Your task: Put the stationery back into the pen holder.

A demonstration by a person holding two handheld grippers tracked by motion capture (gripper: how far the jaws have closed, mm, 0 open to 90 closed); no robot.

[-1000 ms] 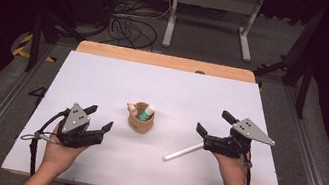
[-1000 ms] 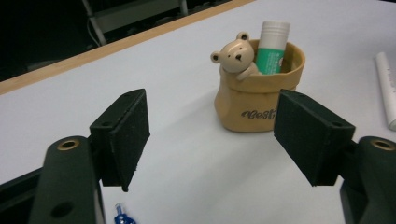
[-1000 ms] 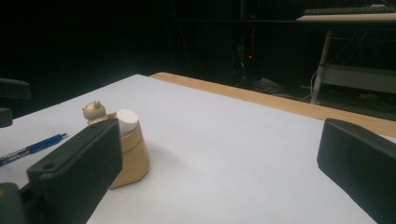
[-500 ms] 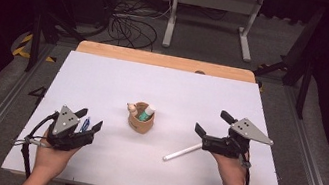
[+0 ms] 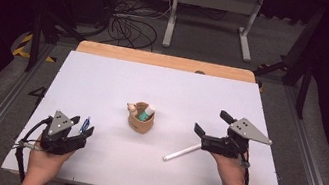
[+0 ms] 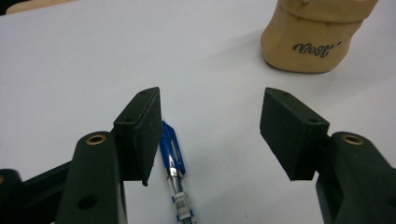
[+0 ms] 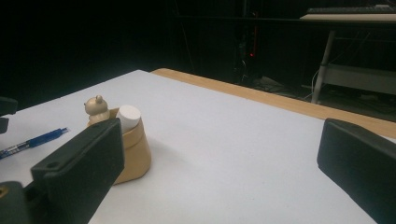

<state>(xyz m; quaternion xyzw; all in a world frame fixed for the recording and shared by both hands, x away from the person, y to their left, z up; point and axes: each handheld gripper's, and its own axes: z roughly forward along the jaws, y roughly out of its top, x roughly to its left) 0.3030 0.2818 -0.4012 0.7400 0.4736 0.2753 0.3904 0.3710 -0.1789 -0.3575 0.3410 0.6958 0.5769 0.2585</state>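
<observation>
Two grippers are in play at the near edge of the white table (image 5: 104, 77). Nearest the person on the left side, the left gripper (image 5: 79, 131) sits low over a blue pen (image 6: 173, 158), and its jaws have just been closing in. They are not there yet: in the left gripper view the pen lies flat on the table between them, tucked right up against the left-hand pad, with a clear gap across to the other pad. No squeeze on it, so the pen is loose on the surface.

Over on the right side, the right gripper (image 5: 211, 123) is held above the table with its jaws spread wide and nothing between them. A white marker (image 5: 182, 152) lies on the table just below and beside it, slanting toward the near edge; whether the gripper touches it cannot be told.

Further out, near the middle of the table, stands a small tan holder (image 5: 141, 121) with script lettering on its side. It carries a white-capped tube (image 7: 127, 115) and a little bear-shaped figure (image 7: 96, 106). Beyond that, the table's wooden far edge (image 5: 162, 61) runs across, with dark floor behind.
</observation>
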